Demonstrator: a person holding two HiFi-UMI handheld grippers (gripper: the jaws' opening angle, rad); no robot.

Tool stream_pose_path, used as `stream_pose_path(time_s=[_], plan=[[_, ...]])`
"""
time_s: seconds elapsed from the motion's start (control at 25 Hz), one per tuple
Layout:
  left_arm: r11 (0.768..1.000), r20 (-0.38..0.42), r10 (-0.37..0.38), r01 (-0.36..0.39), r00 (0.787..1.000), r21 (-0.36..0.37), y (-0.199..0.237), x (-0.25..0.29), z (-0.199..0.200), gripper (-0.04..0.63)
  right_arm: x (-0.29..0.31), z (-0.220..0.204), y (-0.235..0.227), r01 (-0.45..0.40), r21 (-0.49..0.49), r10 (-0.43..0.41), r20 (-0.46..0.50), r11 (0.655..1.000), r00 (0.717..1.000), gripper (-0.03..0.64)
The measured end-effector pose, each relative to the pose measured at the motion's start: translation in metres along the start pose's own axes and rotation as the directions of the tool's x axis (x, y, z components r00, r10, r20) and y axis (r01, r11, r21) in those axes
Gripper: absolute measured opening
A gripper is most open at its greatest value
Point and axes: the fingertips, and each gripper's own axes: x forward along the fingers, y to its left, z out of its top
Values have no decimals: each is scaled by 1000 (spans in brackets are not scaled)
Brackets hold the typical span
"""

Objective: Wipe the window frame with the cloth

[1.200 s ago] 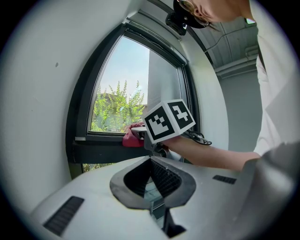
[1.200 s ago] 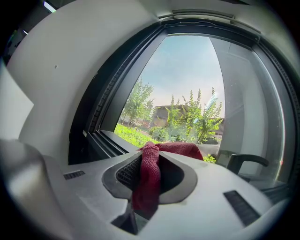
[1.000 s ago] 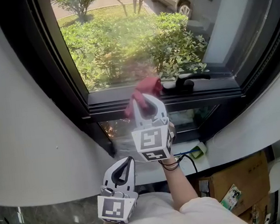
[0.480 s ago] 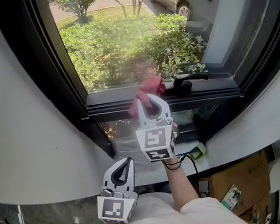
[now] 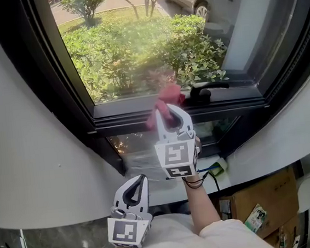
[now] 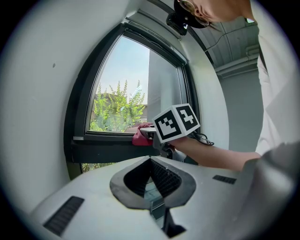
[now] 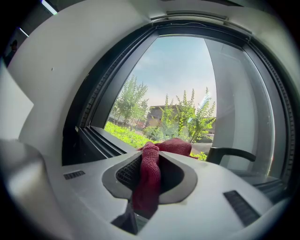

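The red cloth is bunched on the bottom rail of the dark window frame, about midway along the rail and just left of the black window handle, which it nearly touches. The right gripper has hold of it: in the right gripper view its 2 jaws are closed down on a folded strip of the cloth, which runs lengthwise through the hollow between them and swells into a wad past the tips of the right gripper, lying against the rail of the window frame with the window handle off to the right. The left gripper view shows the same wad of cloth pressed to the ledge of the window frame, with the right gripper reaching in from the right. The left gripper hangs low, near the person's body and well below the rail, touching neither the cloth nor the frame; its own view shows the 2 jaws of the left gripper brought together with nothing held between them. Below the rail, a small green item and a dark cable lie on the white sill. A cardboard box stands under the sill's right end; what is in it cannot be seen. Green bushes fill the glass above the rail.
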Motion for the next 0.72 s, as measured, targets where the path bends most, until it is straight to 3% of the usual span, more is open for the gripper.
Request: stream_pose_path(time_s=[0.2,0.72], plan=[[1000,-37,10,-10,999,6,2,2,0,8,-3,-2,-8,10,3,-10,12,1000,1000,83],[1000,-40,-18,18,999,-1,-1,7,-3,8,-9,-7,-20,0,-1,0,51,1000,999,83]])
